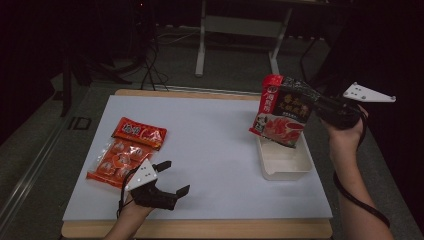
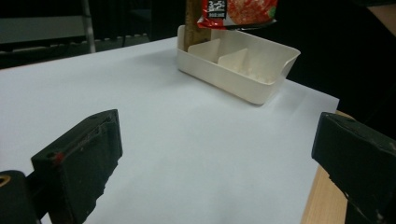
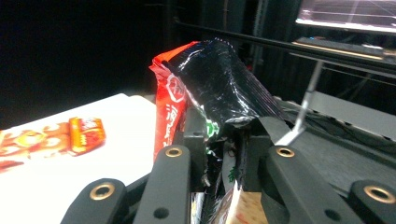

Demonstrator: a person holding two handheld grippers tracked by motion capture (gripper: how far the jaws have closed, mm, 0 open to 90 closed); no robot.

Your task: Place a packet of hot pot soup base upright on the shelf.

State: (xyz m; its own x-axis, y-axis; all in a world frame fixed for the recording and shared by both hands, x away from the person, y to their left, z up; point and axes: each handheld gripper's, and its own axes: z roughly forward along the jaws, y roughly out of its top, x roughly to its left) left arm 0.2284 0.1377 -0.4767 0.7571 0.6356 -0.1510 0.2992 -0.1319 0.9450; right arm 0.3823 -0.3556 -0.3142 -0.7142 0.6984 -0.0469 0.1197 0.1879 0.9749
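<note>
Right claw (image 1: pixel 314 104) clamped on black-and-red sauce packet (image 1: pixel 281 111), which hangs tilted just over white divided tray (image 1: pixel 285 165). Left claw (image 1: pixel 172 177) gapes empty, low over desk (image 1: pixel 215 145); orange snack bag (image 1: pixel 125 150) just beside it.

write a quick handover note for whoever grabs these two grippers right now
Right hand-held gripper: shut on the black-and-red packet, held in the air above the far end of the white divided tray.
Left hand-held gripper: open, nothing in it, low over the white mat near the front edge.
Orange snack packet: lying flat on the mat at the left, beside the left hand-held gripper, untouched.
Done: the black-and-red packet is picked up and over the tray.
Left: probably lower it into the tray and release it; the orange packet looks like the next pick.
</note>
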